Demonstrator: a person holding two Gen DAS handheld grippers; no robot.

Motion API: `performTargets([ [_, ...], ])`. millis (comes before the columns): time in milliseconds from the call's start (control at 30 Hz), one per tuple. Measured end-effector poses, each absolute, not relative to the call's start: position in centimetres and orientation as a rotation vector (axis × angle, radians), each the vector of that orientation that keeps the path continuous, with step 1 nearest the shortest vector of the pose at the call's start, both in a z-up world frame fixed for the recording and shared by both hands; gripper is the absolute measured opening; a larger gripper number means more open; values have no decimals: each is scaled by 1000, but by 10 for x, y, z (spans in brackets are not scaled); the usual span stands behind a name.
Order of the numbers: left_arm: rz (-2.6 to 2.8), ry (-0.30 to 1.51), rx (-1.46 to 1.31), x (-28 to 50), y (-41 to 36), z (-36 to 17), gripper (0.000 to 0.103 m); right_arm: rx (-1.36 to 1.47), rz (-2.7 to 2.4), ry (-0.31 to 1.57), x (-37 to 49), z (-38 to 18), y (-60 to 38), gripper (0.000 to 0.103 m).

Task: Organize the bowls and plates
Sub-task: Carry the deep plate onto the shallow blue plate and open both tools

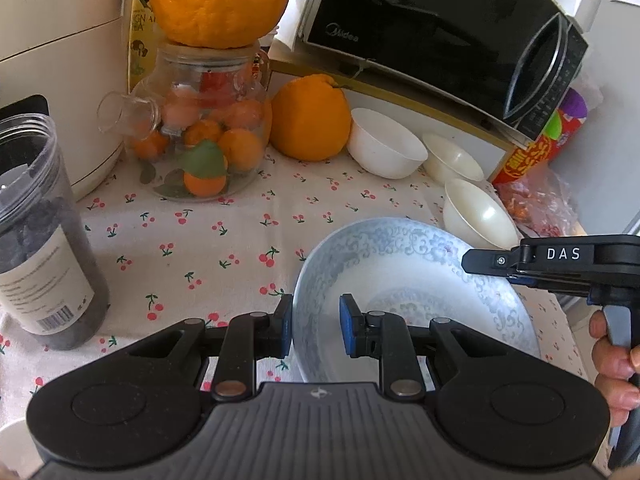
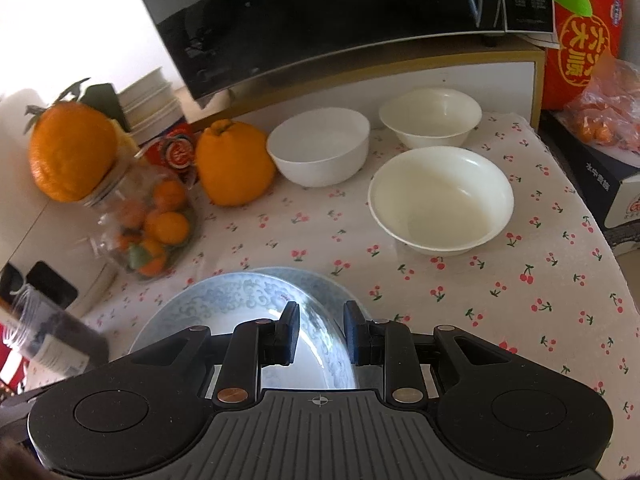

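**Both grippers on the patterned plates, bowls untouched**

Left gripper (image 1: 316,326): fingers apart, straddling the near rim of the blue-patterned plate (image 1: 412,276). One blue pad (image 1: 347,326) is inside the rim, the other outside. Can't confirm from the left wrist view whether the pads actually pinch the rim or just bracket it.

Right gripper (image 2: 322,336): same posture on the opposite rim, one finger inside, one outside, visible gap between them. In the left wrist view it comes in from the right side (image 1: 560,264), tip over the plate's far-right edge, with the person's hand (image 1: 612,364) on the handle.

Right wrist view shows a second rim peeking out behind the first, so it looks like two patterned plates (image 2: 256,296) stacked or overlapping. Exact contact between them is not clear.

The plates sit at the near edge of the cherry-print counter (image 2: 500,280). Three white bowls stand separately behind them: the front one (image 2: 440,200) nearest the plates, one behind it (image 2: 430,120) and one further left (image 2: 318,144), beside a large orange (image 2: 234,164).

Microwave (image 1: 432,32) sits on a shelf behind the bowls. A glass jar of small oranges (image 1: 200,136) with a big orange (image 1: 220,0) on top is at the left.
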State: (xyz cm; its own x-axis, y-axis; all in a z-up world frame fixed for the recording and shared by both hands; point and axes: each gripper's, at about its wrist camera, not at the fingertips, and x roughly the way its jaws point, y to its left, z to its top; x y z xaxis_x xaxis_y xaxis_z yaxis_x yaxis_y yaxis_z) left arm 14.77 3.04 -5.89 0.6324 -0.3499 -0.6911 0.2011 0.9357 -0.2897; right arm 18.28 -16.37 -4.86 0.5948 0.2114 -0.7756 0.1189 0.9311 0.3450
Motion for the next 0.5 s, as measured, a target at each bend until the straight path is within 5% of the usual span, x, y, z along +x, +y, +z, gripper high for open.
performTargets([
  [133, -298, 814, -142, 148, 22, -60, 21, 380, 35, 940, 186, -56, -163, 24],
  [200, -295, 801, -100, 146, 16, -60, 21, 414, 112, 924, 186, -54, -159, 12],
  [500, -280, 778, -28, 144, 9, -62, 21, 301, 241, 879, 184, -37, -110, 16],
])
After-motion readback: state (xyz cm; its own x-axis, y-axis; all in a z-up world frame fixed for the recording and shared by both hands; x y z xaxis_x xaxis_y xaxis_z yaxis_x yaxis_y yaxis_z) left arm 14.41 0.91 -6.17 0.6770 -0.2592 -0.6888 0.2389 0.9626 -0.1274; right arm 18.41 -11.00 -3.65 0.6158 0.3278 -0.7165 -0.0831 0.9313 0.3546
